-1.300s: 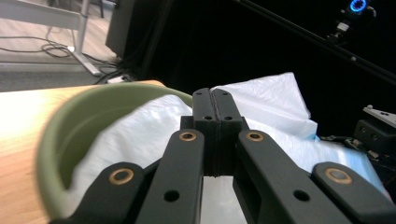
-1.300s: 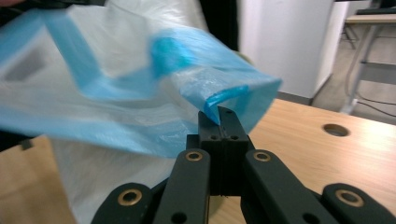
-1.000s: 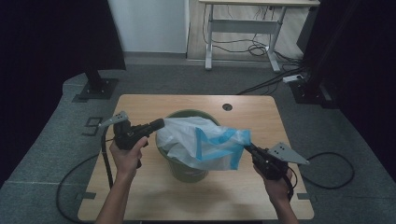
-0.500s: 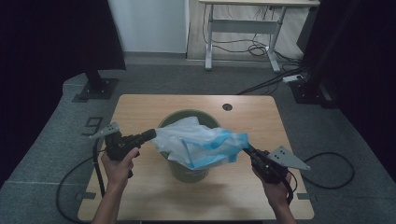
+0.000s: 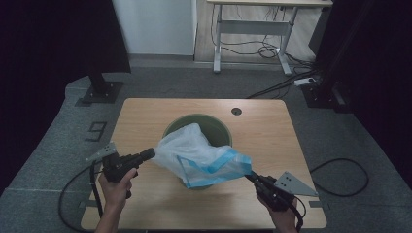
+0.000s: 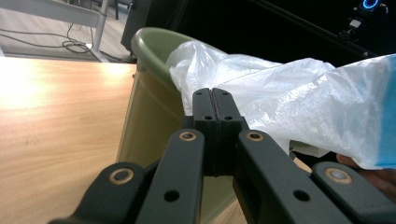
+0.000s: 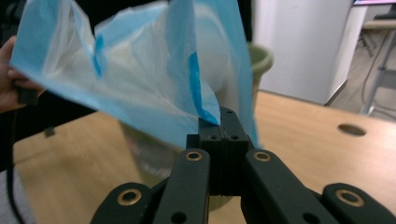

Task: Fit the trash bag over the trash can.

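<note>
**Plastic bag stretched over green bin between two grippers**

Nearest the camera in the high view, a person's two hands come in from the bottom edge of a wooden table point(image 5: 145, 121), each holding a black two-jaw gripper. The right gripper point(image 5: 249, 175) has its jaws pressed together on the blue-edged corner of a translucent white plastic bag point(image 5: 201, 155); in the right gripper view the pinch point(image 7: 222, 122) sits on the blue hem, with the bag fanning up and away. The left gripper point(image 5: 150, 154), held level, clamps the opposite, white side of the bag, its jaws closed on the film in the left gripper view point(image 6: 213, 100). The bag hangs spread between them, partly over and partly in a round green bin point(image 5: 218, 127) standing mid-table. Beyond the table, a grey desk frame point(image 5: 252, 29) with trailing cables stands against the wall.
</note>
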Demonstrator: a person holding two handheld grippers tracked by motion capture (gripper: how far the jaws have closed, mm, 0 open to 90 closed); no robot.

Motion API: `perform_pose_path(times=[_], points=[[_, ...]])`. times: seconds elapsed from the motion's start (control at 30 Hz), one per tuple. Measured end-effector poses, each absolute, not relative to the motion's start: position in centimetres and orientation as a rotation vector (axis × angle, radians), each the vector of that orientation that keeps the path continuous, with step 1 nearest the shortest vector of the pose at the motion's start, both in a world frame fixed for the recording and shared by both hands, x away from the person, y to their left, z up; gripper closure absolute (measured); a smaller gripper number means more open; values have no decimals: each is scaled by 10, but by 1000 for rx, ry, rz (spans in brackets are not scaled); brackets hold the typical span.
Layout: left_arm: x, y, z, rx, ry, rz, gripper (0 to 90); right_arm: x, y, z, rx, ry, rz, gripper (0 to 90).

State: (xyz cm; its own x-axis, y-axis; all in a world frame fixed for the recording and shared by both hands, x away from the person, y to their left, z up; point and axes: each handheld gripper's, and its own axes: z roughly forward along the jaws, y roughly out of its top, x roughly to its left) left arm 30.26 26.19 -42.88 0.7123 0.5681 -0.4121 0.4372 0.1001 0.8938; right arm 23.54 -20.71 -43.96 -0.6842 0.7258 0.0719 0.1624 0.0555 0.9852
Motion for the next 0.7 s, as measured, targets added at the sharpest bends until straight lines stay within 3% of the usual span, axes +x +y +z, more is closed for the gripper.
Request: perform_pose_path(times=[0.33,0.7], points=[[300,264,-430,1543,845,113,899,232,-192,-468,894,1989,1689,890],[292,252,-386,1588,764,185,642,233,-200,-455,902,1965,1656,890]])
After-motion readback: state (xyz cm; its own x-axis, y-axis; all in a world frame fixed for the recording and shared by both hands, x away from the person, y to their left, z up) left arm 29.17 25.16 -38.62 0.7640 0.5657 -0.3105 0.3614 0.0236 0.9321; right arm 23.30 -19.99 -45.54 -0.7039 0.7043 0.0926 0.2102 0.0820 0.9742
